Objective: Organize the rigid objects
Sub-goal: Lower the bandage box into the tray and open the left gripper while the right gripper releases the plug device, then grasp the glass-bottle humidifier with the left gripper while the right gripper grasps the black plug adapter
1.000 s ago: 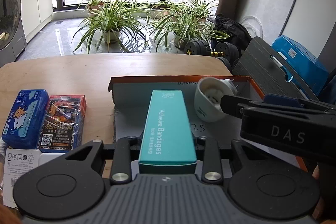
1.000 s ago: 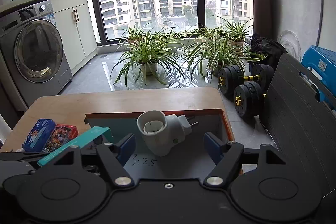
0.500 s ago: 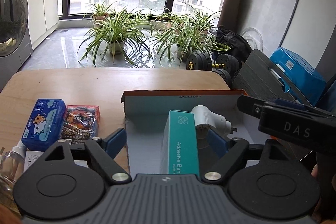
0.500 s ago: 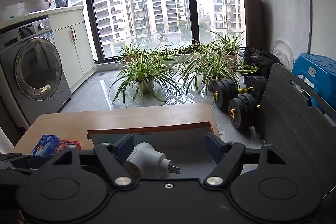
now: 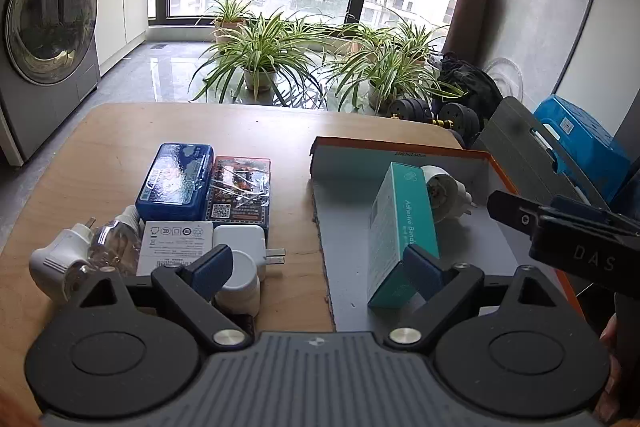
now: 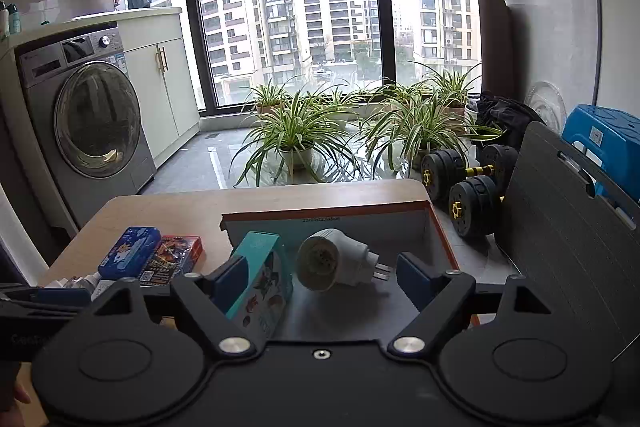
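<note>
A teal adhesive-bandage box (image 5: 402,231) lies in the orange-edged cardboard tray (image 5: 400,151), beside a white plug adapter (image 5: 444,193). My left gripper (image 5: 318,269) is open and empty, pulled back above the tray's left edge. My right gripper (image 6: 318,277) is open and empty, above the tray's near side; the teal box (image 6: 260,275) and the adapter (image 6: 334,263) lie before it. On the table left of the tray lie a blue tin (image 5: 176,183), a red card pack (image 5: 240,193), a white charger (image 5: 244,245), a white jar (image 5: 238,285), a white box (image 5: 176,247) and another white plug (image 5: 58,261).
The wooden table (image 5: 180,127) ends just past the tray on the right. Beyond it are a dark folded board (image 5: 536,163), a blue stool (image 5: 580,143), dumbbells (image 6: 468,183), potted plants (image 6: 300,135) and a washing machine (image 6: 84,123). A clear bottle (image 5: 114,241) lies by the white plug.
My left gripper opened, let go of the teal box in the tray and drew back to the left. My right gripper pulled back from the adapter, which lies on its side.
</note>
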A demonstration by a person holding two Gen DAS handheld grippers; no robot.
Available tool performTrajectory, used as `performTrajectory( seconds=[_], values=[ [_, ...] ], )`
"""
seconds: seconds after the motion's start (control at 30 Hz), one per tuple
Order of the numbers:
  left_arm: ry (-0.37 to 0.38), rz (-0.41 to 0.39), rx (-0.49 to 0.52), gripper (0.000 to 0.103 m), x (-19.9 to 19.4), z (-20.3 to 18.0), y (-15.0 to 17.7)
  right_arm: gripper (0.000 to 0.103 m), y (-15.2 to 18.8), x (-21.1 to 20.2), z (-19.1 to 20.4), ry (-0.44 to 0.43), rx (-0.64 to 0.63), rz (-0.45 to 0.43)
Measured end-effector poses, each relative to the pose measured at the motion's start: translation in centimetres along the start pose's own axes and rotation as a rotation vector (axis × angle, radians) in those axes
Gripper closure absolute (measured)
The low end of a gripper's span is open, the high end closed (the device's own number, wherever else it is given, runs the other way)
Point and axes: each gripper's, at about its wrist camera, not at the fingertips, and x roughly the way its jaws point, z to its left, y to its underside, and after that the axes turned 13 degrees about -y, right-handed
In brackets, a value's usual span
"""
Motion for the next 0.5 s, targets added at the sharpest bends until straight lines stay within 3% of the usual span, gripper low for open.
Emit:
performTrajectory(
  seconds=[0.2, 0.5],
  values=[
    [0.01, -0.016, -0.029, 0.007, -1.9, 2.6, 1.0, 0.006, 1.1, -1.4, 3.0, -0.039, 0.003, 0.016],
    [-0.059, -0.018, -0.057, 0.004, -3.3, 7.8, 3.3, 0.005, 2.6, -2.4, 6.6, -0.099, 0.003, 0.044]
  ],
)
